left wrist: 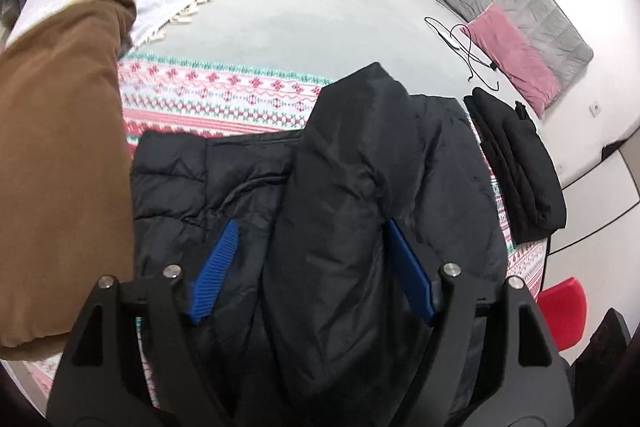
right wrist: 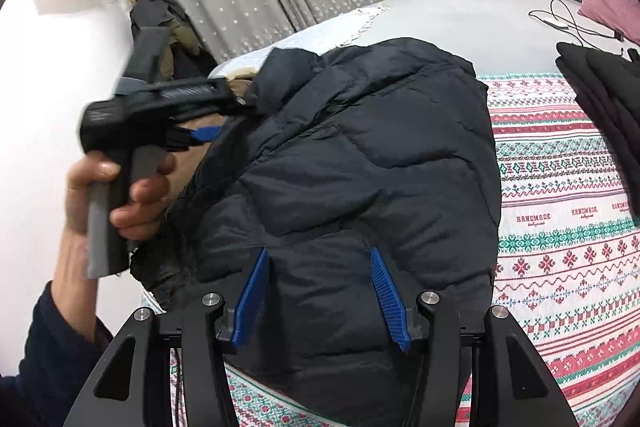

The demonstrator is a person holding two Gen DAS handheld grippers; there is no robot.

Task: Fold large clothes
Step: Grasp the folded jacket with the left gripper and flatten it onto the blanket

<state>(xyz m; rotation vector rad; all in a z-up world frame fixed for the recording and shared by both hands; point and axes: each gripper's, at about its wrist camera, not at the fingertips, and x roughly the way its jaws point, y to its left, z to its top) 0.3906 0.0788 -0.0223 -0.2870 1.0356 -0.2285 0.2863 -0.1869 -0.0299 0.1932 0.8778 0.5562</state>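
A black puffer jacket lies on the patterned blanket covering the bed. In the left wrist view one thick fold of it runs up between the blue fingers of my left gripper; the left pad stands bare with a gap beside it, so the jaws are open. The right wrist view shows that left gripper, held by a hand, at the jacket's far left edge. My right gripper hovers at the jacket's near hem, jaws half apart, with no visible pinch.
A brown fur-trimmed coat lies at the left. Folded black clothes sit to the right of the jacket, with a black cable and pink pillows beyond. A red chair stands by the bed's edge.
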